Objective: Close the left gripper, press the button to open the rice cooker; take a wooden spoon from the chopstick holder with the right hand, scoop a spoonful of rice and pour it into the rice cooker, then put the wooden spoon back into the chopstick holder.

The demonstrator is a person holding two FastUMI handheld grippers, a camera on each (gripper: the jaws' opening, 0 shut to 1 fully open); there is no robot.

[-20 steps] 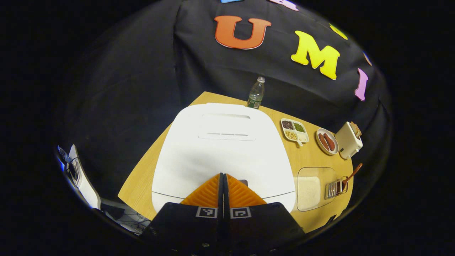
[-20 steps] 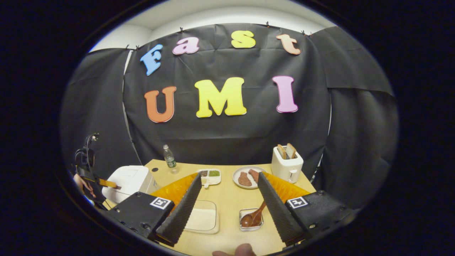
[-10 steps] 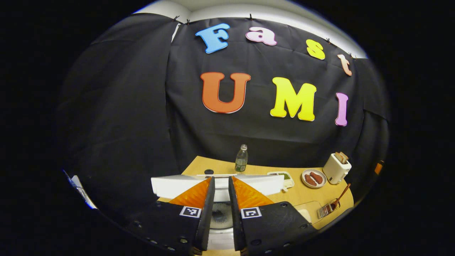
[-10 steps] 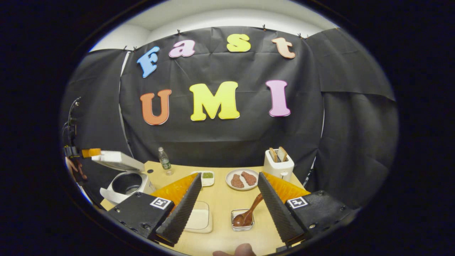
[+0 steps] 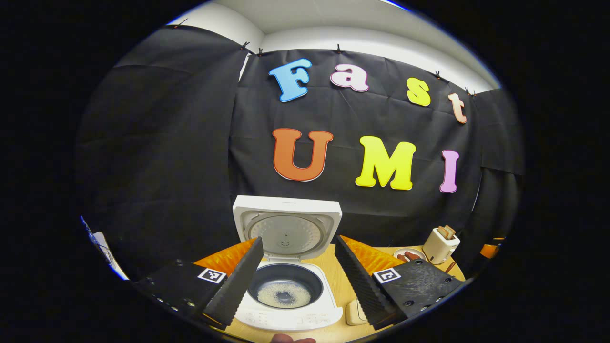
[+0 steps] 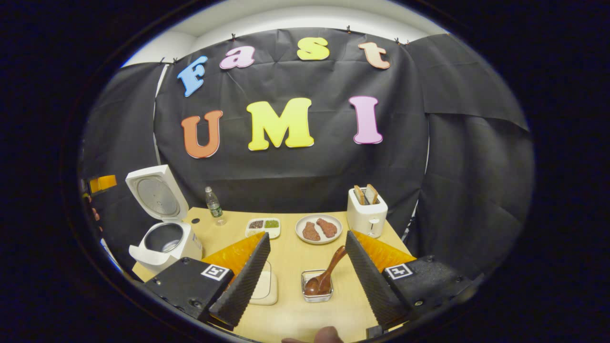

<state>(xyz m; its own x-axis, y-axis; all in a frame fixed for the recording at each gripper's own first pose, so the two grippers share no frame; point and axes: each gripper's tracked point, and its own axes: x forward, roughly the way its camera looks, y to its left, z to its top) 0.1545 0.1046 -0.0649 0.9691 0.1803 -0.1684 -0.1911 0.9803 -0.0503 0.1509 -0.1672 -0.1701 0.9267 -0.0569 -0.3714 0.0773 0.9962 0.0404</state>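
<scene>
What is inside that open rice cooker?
The rice cooker stands with its lid raised. Its dark inner pot holds a thin layer of pale grains with a bare patch in the middle. The near wall of the pot is hidden by the rim.

Rice tray half behind right gripper finger; divided dish's contents too small.

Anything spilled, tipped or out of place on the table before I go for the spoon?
Nothing stands out. The rice cooker stands with its lid up, the wooden spoon leans in the chopstick holder, and the toaster and bottle are upright. No spill shows on the table.
</scene>
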